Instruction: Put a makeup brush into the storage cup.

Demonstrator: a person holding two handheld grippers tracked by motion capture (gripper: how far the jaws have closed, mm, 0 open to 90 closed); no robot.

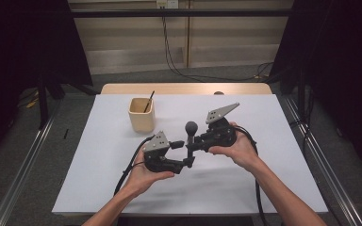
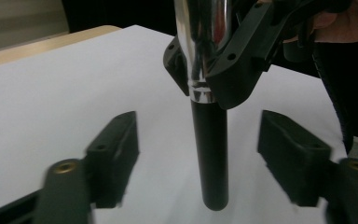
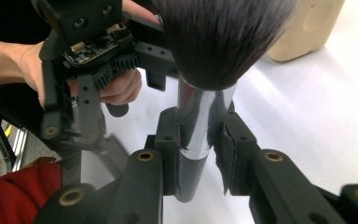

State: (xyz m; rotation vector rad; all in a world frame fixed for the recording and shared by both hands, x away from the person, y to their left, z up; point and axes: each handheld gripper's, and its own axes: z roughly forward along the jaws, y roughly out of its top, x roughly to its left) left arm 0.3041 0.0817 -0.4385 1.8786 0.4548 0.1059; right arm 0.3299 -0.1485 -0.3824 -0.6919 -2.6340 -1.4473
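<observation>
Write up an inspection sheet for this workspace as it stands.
Surface: white table top, bare wood strip at the far edge.
Job's things: makeup brush, upright, bristles up, off the table.
Clutter: beige cup holding a thin dark stick.
Grippers: right hand-held gripper clamped on the brush's metal ferrule; left hand-held gripper open, jaws either side of the brush's black handle, not touching.
Cables: black cables trail off the near edge.
Surroundings: dark curtains, floor rails.

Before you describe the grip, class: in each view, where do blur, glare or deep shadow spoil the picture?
High view: the surroundings are nearly black, while the white table is evenly lit. Left gripper view: the left tongs are blurred at the bottom edge, and the brush's chrome ferrule mirrors bright streaks. Right gripper view: the brush head is soft up close, and the ferrule shows glare.
</observation>
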